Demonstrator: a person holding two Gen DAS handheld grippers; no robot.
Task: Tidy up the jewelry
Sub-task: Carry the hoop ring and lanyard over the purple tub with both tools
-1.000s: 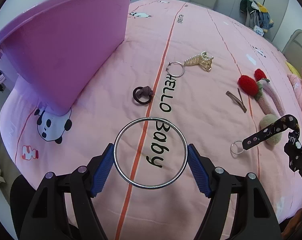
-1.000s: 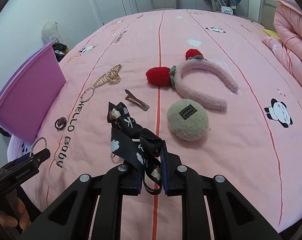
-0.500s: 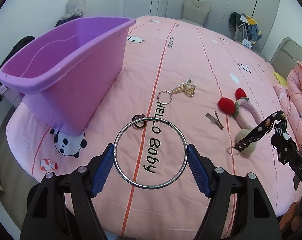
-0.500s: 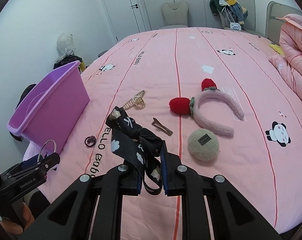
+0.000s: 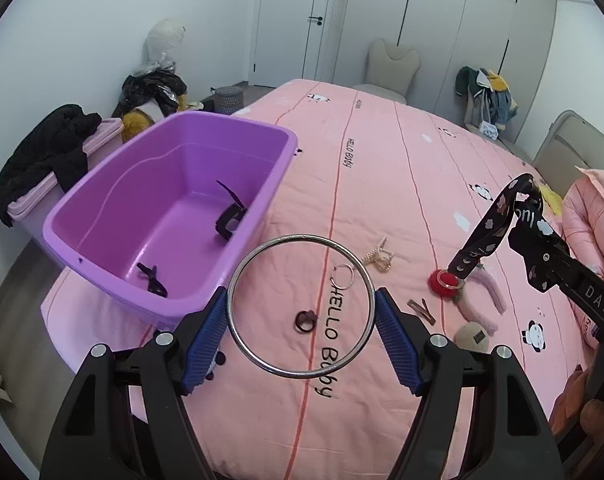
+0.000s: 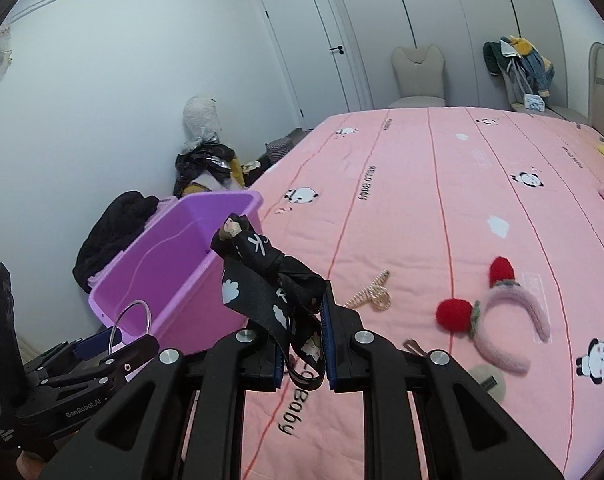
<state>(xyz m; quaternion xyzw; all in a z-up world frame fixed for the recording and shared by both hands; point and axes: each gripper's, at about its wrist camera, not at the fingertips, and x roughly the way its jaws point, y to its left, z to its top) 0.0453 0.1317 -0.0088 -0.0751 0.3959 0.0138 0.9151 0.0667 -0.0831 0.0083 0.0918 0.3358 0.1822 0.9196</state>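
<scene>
Our left gripper [image 5: 301, 314] and right gripper [image 6: 304, 344] share one build: matte black angular arms, ribbed blue pads [image 5: 204, 340], silver screws beside each pad. White lettering reads GenRobot.AI below those pads on the left gripper's side.

Strap [image 6: 270, 280] partly hides beige pouf [image 6: 488, 378].

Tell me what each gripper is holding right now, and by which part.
The left gripper holds a big metal ring across its width, a finger on either side. The right gripper pinches a black printed strap at its bunched middle.
</scene>
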